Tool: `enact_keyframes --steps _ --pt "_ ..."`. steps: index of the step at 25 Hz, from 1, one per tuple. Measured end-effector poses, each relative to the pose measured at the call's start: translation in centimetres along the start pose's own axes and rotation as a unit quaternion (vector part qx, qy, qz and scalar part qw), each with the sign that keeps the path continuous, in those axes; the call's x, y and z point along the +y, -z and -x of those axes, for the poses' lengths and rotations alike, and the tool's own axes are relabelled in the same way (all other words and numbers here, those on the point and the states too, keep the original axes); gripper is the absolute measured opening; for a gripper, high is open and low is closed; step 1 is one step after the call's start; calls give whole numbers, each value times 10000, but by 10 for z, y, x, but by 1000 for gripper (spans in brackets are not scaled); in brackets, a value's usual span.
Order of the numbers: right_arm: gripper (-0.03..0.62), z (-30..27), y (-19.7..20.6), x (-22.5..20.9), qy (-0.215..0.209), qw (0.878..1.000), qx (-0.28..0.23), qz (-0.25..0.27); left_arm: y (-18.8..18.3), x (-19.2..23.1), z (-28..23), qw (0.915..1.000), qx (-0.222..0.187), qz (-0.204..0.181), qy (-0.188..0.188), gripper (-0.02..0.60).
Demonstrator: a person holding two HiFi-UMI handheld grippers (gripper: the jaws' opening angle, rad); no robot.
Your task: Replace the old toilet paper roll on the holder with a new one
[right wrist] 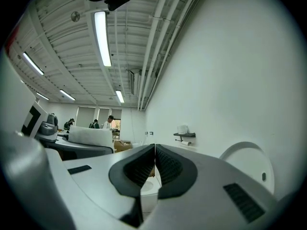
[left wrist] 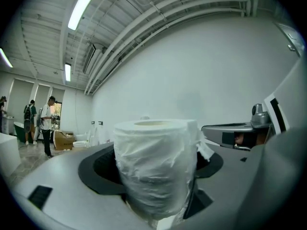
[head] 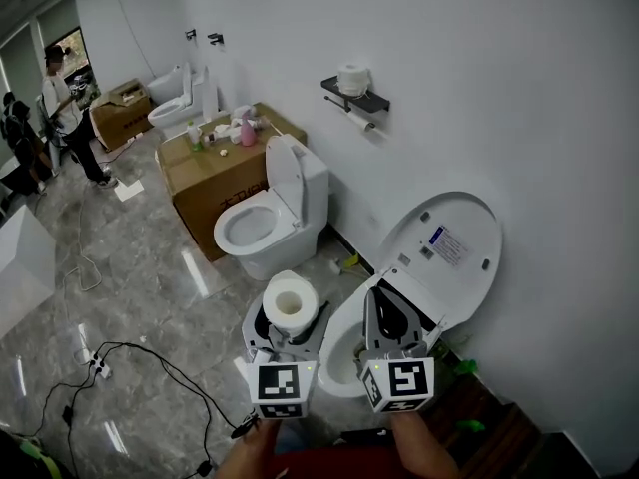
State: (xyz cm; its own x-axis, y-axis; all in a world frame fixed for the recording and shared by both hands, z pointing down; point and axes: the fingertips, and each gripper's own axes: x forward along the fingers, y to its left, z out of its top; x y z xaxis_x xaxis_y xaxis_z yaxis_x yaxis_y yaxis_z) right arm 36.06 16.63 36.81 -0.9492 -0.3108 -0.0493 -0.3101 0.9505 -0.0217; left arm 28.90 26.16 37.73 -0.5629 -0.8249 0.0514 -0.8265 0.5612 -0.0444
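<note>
My left gripper [head: 288, 325] is shut on a new white toilet paper roll [head: 291, 302], held upright between its jaws; the same roll [left wrist: 156, 169] fills the left gripper view. My right gripper [head: 392, 319] is shut with nothing in it, its black pads [right wrist: 144, 169] pressed together. On the white wall ahead hangs the black holder shelf [head: 355, 96] with a spare roll [head: 351, 78] on top and the old thin roll [head: 360, 121] on the bar beneath. The holder [right wrist: 184, 135] shows small and far in the right gripper view. Both grippers point level, well short of it.
A white toilet [head: 272, 211] with raised lid stands below the holder, next to a cardboard box [head: 218, 173] topped with bottles. A second toilet [head: 439, 257] with open lid is right under my grippers. Cables [head: 130, 362] lie on the marble floor. People [head: 62, 108] stand at the far left.
</note>
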Motion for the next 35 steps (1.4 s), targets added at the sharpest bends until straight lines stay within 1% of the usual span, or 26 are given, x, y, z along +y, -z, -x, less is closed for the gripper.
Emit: enact_keyframes --steps 5,12,15,18,23,28,31,35 --pt "18 -69 0 38 -15 9999 67 109 -3 69 -32 10000 -34 -3 7 433" --pt "18 -166 4 98 7 9998 118 180 -6 176 -70 9999 -99 50 22 433" --pt "18 -197 7 117 29 9997 124 207 -4 210 -83 9998 -133 101 52 433" --pt "18 -220 14 128 104 9997 161 129 1 234 -94 9998 -110 103 118 433" --pt "18 -248 28 119 309 9992 265 39 11 252 -121 9997 -15 92 228 433" --pt "18 -286 37 102 449 9986 260 -96 14 265 -157 9995 36 4 328 433" --pt "18 -317 40 89 476 9984 245 -167 13 275 -189 9994 58 -68 334 433" --pt "18 -364 41 62 549 9981 198 -203 7 290 -244 9994 50 -119 321 433"
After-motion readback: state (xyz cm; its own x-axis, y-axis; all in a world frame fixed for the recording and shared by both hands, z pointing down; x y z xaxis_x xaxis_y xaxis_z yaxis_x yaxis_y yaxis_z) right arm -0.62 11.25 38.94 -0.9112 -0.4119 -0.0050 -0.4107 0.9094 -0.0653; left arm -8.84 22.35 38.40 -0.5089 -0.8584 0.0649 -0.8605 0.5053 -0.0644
